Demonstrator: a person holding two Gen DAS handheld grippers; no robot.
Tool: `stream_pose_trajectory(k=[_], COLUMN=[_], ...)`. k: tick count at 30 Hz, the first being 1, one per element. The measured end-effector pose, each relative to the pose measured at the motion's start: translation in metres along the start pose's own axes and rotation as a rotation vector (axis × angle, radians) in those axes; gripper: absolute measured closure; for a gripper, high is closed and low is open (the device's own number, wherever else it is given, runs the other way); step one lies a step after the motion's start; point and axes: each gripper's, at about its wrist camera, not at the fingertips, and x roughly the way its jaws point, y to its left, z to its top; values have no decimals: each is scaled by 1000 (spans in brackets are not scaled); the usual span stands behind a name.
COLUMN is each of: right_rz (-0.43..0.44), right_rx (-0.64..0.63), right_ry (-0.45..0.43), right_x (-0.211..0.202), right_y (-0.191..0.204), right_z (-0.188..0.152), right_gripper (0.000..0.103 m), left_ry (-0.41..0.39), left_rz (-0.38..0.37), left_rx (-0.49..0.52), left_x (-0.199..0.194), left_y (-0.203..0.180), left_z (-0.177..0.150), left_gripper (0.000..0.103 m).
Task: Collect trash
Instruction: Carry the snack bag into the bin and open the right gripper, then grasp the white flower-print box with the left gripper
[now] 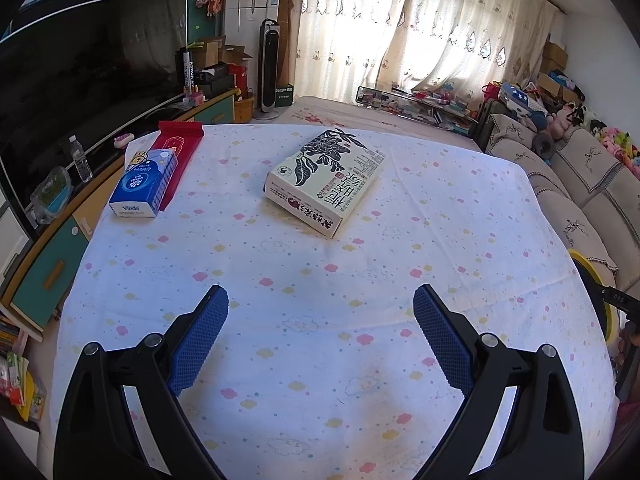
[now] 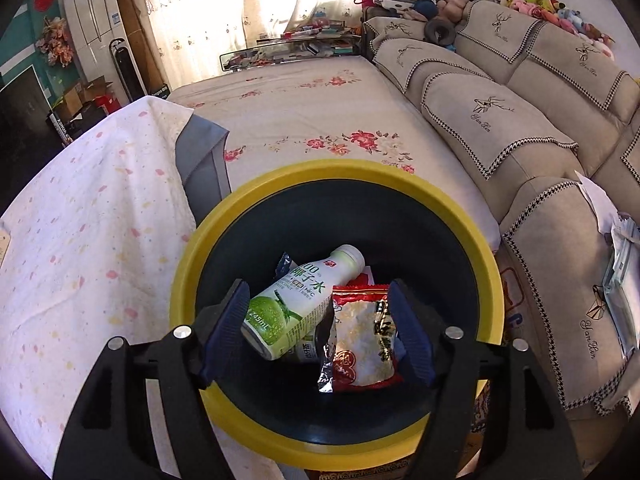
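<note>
Right gripper [image 2: 320, 320] jaws apart above round yellow-rimmed bin [image 2: 490, 276]; crinkly snack packet [image 2: 362, 340] and plastic bottle [image 2: 296, 304] inside. Left gripper [image 1: 320, 330] spread wide over cloth-covered table [image 1: 304, 288], flat cardboard box [image 1: 326, 182] beyond.

Ahead of our left claw [image 1: 320, 300] we have open cloth on the table [image 1: 320, 360]; the cream carton [image 1: 326, 182] lies further on, the blue tissue pack [image 1: 144, 184] and red packet [image 1: 180, 148] far left. Under our right claw [image 2: 320, 316], the yellow-rimmed bin [image 2: 340, 172] gapes, its floor crowded by a bottle [image 2: 296, 300] and snack wrapper [image 2: 364, 340].
</note>
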Motion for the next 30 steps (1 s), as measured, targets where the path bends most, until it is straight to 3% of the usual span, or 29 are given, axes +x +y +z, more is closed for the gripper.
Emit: stream_pose_trajectory(k=[10,18,30], right_rz=[77,103,114], right_rx=[-29,-32,-56], right_ry=[-55,-91,-87], right_x=[-28,-44,-46], right_y=[23,26,34], right_z=[-1,5,10], right_gripper=[34,33,33], left_ry=[56,74,135], left_rz=[-27,11,62], left_rx=[15,190,319], left_x=[11,34,111], left_y=[-4,-23,-30], left_z=[9,62,118], left_gripper=[11,11,11])
